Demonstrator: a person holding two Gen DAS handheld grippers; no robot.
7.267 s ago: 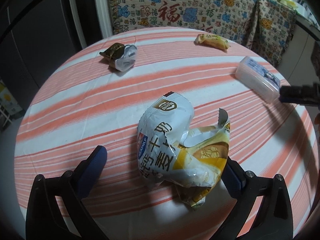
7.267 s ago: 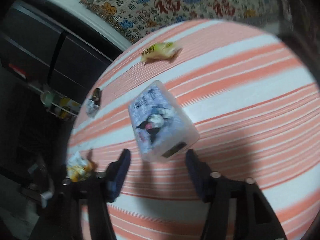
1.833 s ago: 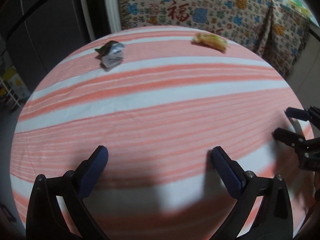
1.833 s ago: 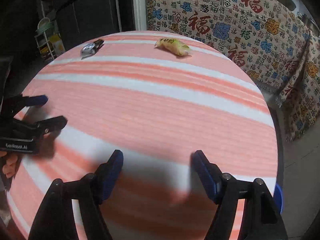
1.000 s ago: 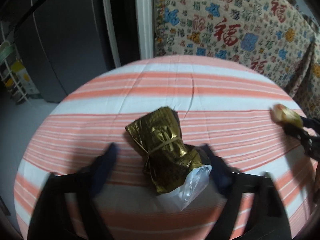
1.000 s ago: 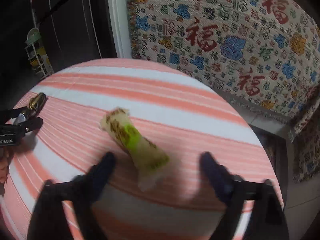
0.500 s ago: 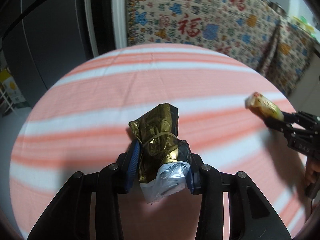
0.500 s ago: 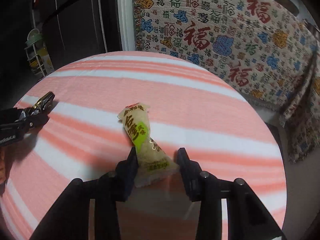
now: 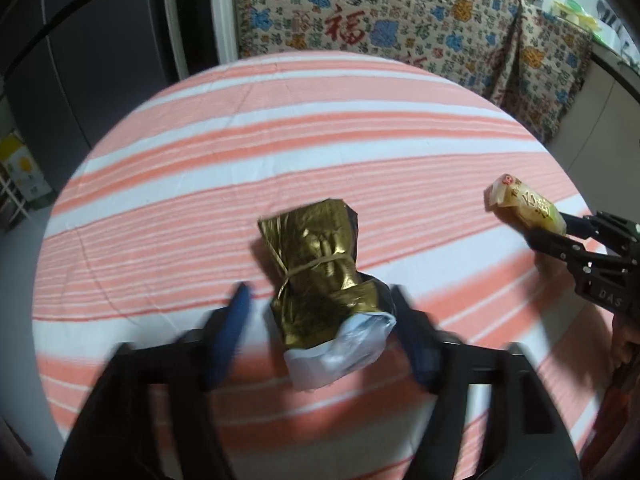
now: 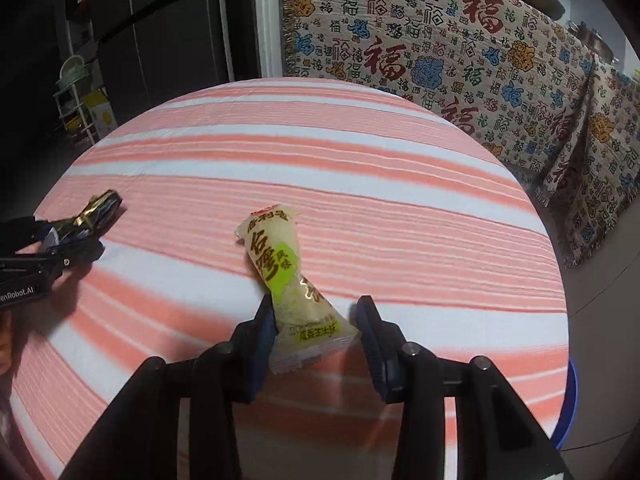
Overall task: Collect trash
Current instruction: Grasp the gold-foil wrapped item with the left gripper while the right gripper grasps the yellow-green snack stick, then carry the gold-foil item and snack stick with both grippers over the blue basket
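**Carry-off step: two pieces of trash up from the table**

Right tongs [image 10: 316, 324]: narrow, clamped on the near end of the yellow snack wrapper [image 10: 280, 268], far end jutting forward above the cloth. Left tongs [image 9: 320, 320]: jaws just been opening, now wide and blurred; gold foil wrapper [image 9: 316, 264] with its clear plastic tail between them, pads apparently clear of it, so grip doubtful. Beyond: striped table [image 9: 280, 128], bare of other trash; patterned throw [image 10: 460, 60] behind. Blue rim [image 10: 570, 408] past the table edge, possibly a bin. Next, by judgement: re-close left on foil, or confirm drop point, then release over bin.
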